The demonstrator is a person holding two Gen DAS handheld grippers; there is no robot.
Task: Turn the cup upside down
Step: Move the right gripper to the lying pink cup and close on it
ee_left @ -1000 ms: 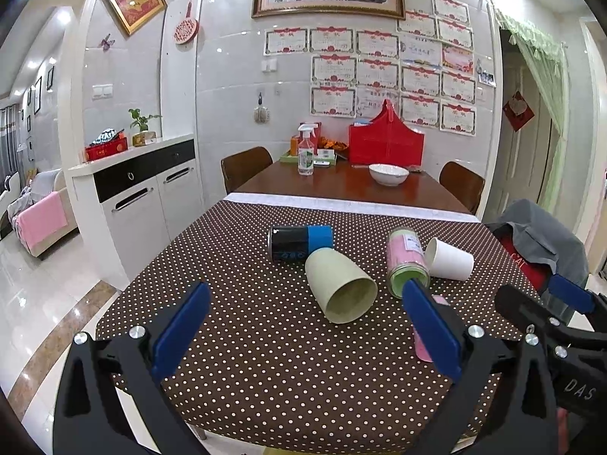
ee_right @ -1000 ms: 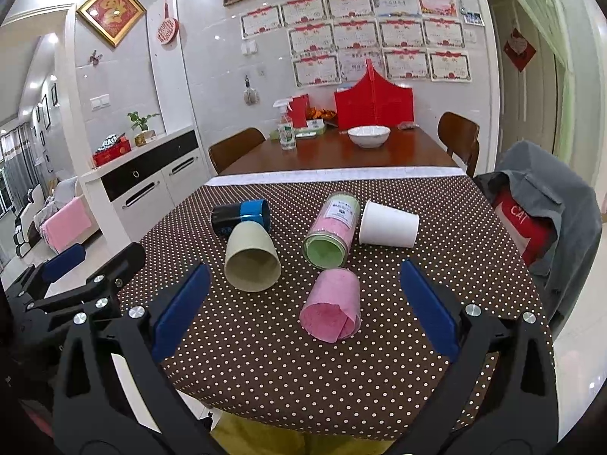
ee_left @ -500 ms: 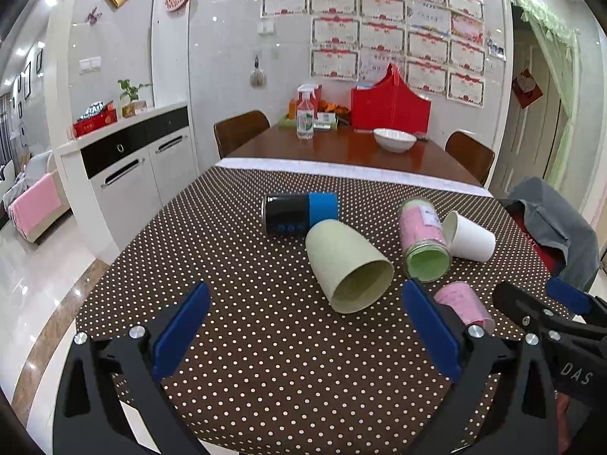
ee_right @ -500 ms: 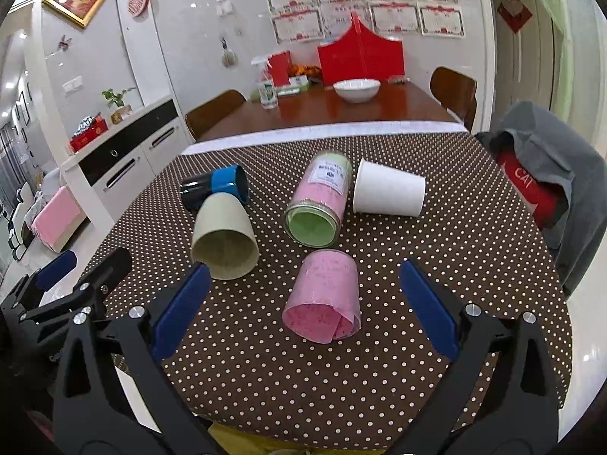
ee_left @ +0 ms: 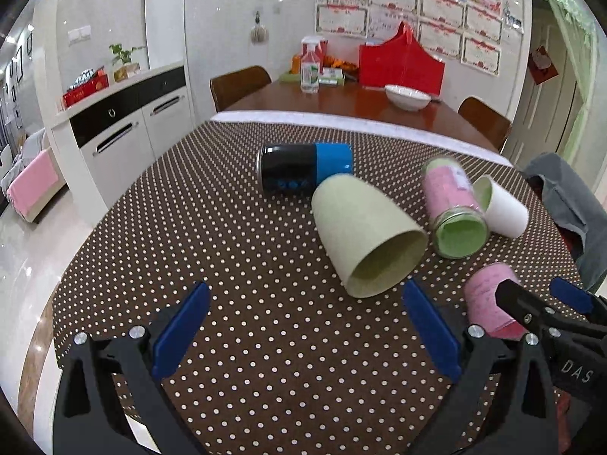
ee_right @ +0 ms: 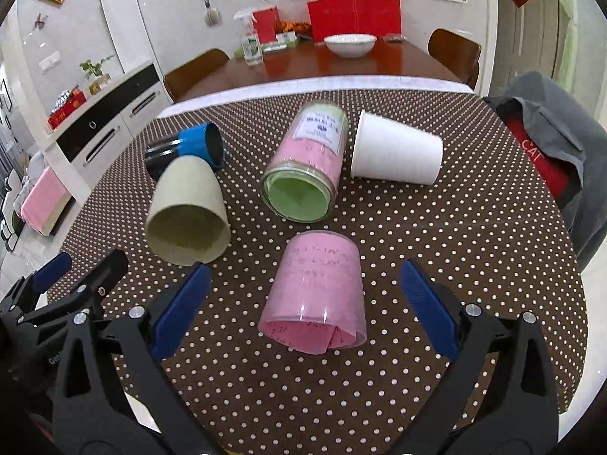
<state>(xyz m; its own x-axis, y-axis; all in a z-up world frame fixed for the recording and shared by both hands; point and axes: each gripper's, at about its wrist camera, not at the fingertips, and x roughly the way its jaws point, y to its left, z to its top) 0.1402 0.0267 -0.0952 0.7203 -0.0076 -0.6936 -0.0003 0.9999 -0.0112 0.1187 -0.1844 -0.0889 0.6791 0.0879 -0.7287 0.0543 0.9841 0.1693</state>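
Note:
Several cups lie on their sides on the dotted brown tablecloth (ee_left: pixel 227 235). A pale green cup (ee_left: pixel 364 235) lies with its mouth toward me, just beyond my open, empty left gripper (ee_left: pixel 303 326); it also shows in the right wrist view (ee_right: pixel 187 208). A clear cup lined with pink paper (ee_right: pixel 318 295) lies between the fingers of my open, empty right gripper (ee_right: pixel 303 303), its mouth toward me; it shows in the left wrist view (ee_left: pixel 489 303) too. A white paper cup (ee_right: pixel 396 153) lies farther right.
A black and blue cup (ee_left: pixel 303 168) lies behind the green cup. A glass jar with pink and green lining (ee_right: pixel 307 167) lies in the middle. A grey jacket on a chair (ee_right: pixel 550 140) is at the right. A wooden table with a white bowl (ee_right: pixel 349 43) stands behind.
Both grippers have moved forward and down toward the table. The cups look larger and nearer; the pink cup now lies between the right gripper's fingers.

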